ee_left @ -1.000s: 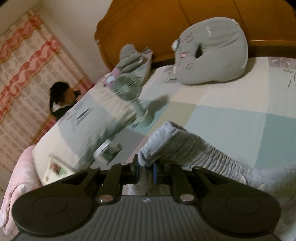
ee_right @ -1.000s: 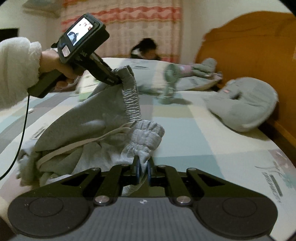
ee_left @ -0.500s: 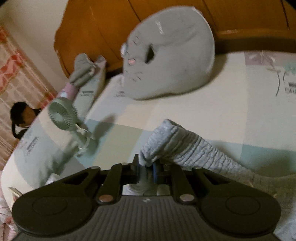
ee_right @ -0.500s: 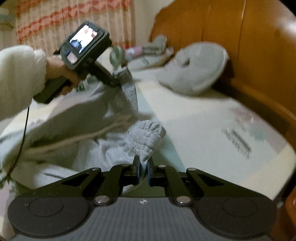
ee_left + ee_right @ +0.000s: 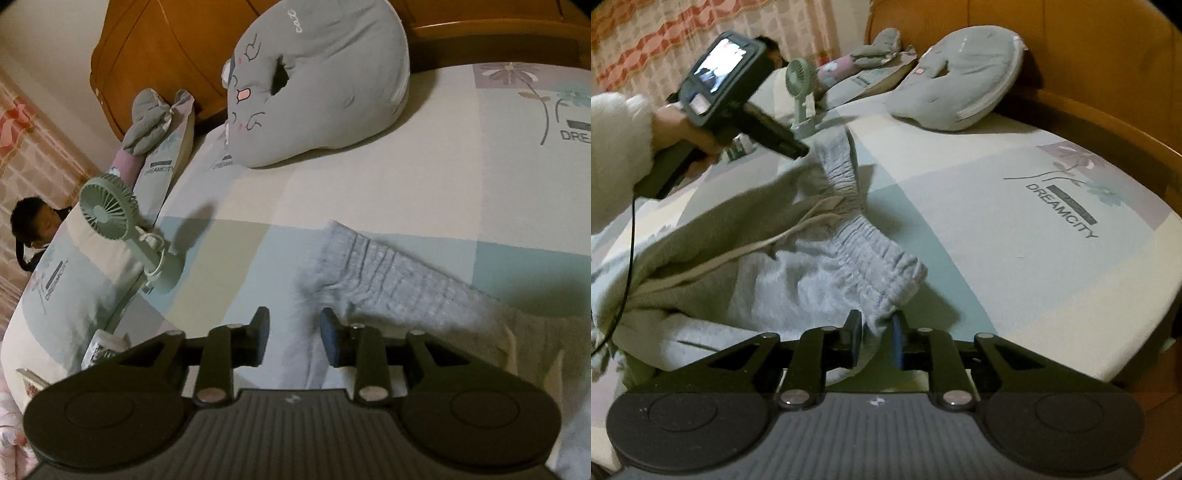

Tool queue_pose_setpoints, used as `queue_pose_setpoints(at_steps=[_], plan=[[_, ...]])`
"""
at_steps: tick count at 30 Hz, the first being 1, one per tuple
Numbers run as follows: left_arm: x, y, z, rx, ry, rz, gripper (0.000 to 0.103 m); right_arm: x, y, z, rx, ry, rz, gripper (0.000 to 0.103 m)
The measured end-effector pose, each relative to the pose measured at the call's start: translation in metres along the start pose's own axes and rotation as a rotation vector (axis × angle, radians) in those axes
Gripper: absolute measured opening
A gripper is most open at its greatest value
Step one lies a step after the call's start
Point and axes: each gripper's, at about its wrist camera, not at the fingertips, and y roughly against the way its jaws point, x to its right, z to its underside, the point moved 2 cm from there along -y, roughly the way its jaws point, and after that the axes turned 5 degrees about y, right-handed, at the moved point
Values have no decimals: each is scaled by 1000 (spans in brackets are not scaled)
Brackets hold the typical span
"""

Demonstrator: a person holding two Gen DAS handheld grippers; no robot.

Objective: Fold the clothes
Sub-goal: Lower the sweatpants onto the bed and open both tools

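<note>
Grey sweatpants (image 5: pixel 783 266) lie on the bed with their ribbed elastic waistband (image 5: pixel 875 254) toward the headboard; the waistband also shows in the left wrist view (image 5: pixel 373 269). My left gripper (image 5: pixel 293 332) is open, its jaws spread, with a waistband corner lying between and below the pads. In the right wrist view the left gripper (image 5: pixel 801 149) sits at the far waistband corner. My right gripper (image 5: pixel 877 332) is open, jaws parted around the near waistband corner, which still lies between them.
The patchwork bedsheet (image 5: pixel 443 184) stretches to a wooden headboard (image 5: pixel 166 48). A grey cat cushion (image 5: pixel 317 81) leans there. A small green fan (image 5: pixel 110 214) stands by a pillow (image 5: pixel 66 280). A person (image 5: pixel 33 225) sits beyond the bed. The bed edge (image 5: pixel 1137 332) is at the right.
Both grippers have opened and let go of the waistband corners. The pants have moved toward the headboard and dropped flat onto the sheet.
</note>
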Motion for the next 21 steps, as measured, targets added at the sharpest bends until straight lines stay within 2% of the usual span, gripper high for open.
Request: queue_pose_setpoints(at_steps=[2,3,5,8,9,11,13,18,21], plan=[[-2,9,3,-6,-10,-2,39,3,6,-2,16,-24,8,25],[-3,15,6,-9,-15,-2,45,5,10,-4,27,-36,11,27],[-5,23,11,-23,-24,3,55,7,16,-8,48,-56,15,38],[-7,34,19,-42,-37,-3,55,4,23,-13,80,-59,2,40],[-8,36,21,-50,-40,-6,58,3,25,-15,89,-57,-7,40],[-10,39,27,-66,-41,-10,62,-3,26,-19,101,-43,-30,48],[-12,43,33,-82,-42,-14,63,-9,24,-23,104,-23,-45,50],[-23,42,41,-122,-25,-50,64,-24,12,-26,87,2,-101,52],[-36,42,35,-110,24,-65,66,-31,7,-24,72,14,-123,54]])
